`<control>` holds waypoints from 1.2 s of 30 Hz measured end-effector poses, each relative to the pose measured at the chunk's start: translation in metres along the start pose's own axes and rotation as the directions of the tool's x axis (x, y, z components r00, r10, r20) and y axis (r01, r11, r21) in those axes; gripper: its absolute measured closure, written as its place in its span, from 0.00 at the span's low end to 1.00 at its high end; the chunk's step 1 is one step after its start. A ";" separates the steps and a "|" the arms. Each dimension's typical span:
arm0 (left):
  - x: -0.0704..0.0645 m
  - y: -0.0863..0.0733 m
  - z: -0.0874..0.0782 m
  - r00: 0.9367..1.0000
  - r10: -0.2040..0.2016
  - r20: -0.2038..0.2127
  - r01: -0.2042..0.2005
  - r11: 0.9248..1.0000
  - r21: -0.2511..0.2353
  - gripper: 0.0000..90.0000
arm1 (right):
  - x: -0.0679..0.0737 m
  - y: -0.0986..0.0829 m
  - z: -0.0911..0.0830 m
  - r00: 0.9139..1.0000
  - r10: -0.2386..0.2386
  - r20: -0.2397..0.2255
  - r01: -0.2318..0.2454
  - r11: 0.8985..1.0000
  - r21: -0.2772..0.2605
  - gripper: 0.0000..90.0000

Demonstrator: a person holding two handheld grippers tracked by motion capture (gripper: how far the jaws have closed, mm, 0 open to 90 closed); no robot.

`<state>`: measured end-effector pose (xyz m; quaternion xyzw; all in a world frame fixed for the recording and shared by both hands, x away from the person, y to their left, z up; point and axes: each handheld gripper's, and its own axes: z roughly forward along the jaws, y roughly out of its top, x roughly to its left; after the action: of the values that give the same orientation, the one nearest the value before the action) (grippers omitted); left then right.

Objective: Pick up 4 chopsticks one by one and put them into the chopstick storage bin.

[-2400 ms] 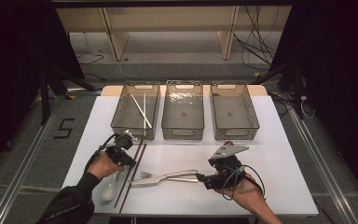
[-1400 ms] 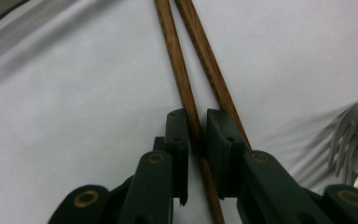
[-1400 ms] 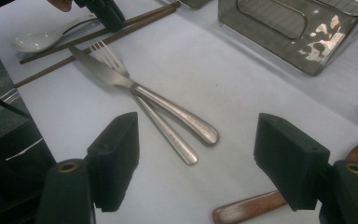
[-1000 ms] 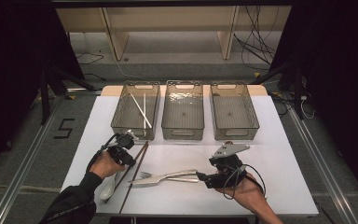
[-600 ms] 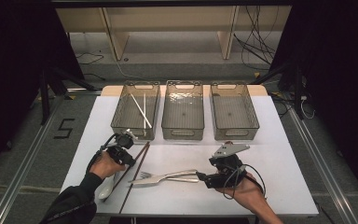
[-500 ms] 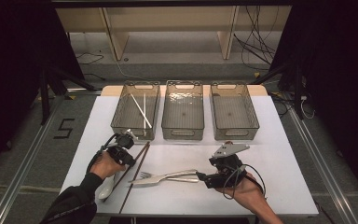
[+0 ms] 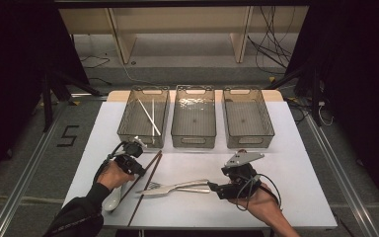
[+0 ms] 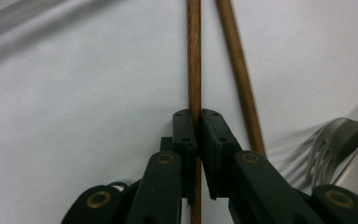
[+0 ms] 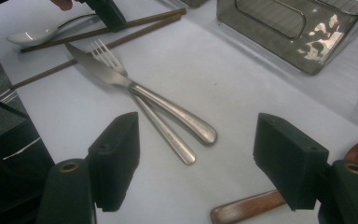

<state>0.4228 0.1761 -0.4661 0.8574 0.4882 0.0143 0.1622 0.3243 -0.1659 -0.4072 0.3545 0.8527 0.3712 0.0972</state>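
My left gripper (image 7: pixel 139 171) (image 8: pixel 196 114) is shut on a brown wooden chopstick (image 8: pixel 194 60) at the table's front left. A second brown chopstick (image 8: pixel 239 79) lies just beside it on the white table; both chopsticks (image 7: pixel 150 170) run diagonally in the high view. A steel fork (image 7: pixel 154 186) (image 9: pixel 103 52) and knife (image 7: pixel 190 185) (image 9: pixel 116 74) lie crossed at the front middle. My right gripper (image 7: pixel 213 189) (image 9: pixel 196 140) stands open just right of their handles, holding nothing. A white spoon (image 7: pixel 112 200) (image 9: pixel 32 36) lies under my left wrist.
Three clear bins stand in a row at the back: the left bin (image 7: pixel 128 132) holds white chopsticks (image 7: pixel 149 116), and the middle bin (image 7: pixel 193 140) and the right bin (image 7: pixel 249 139) look empty. A brown wooden handle (image 9: pixel 247 207) lies under my right gripper.
My left gripper has stayed on the chopstick and shifted it slightly, so the chopsticks' near ends lie a little farther apart. My right gripper has not moved.
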 end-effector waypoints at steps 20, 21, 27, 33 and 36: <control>-0.008 0.004 -0.020 0.999 0.036 0.024 -0.032 0.989 -0.144 0.94 | 0.000 0.000 0.000 1.000 0.001 -0.003 -0.001 1.000 -0.002 0.36; -0.008 0.004 -0.022 0.999 0.039 0.026 -0.035 0.987 -0.159 0.94 | 0.000 0.000 0.000 1.000 0.001 -0.003 -0.001 1.000 -0.002 0.36; -0.015 0.006 -0.035 0.998 0.064 0.019 -0.057 0.967 -0.250 0.94 | 0.000 0.000 -0.001 1.000 0.000 -0.002 0.000 1.000 -0.007 0.36; -0.020 0.011 -0.054 0.996 0.084 0.005 -0.077 0.934 -0.348 0.94 | 0.000 0.000 -0.001 1.000 0.002 -0.003 -0.002 1.000 -0.008 0.36; -0.020 0.014 -0.063 0.997 0.079 0.011 -0.069 0.916 -0.395 0.94 | 0.000 0.000 -0.001 1.000 0.007 -0.002 -0.007 1.000 -0.007 0.36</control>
<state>0.4119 0.1695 -0.3994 0.8252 0.4403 0.1068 0.3374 0.3240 -0.1663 -0.4067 0.3567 0.8502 0.3750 0.0966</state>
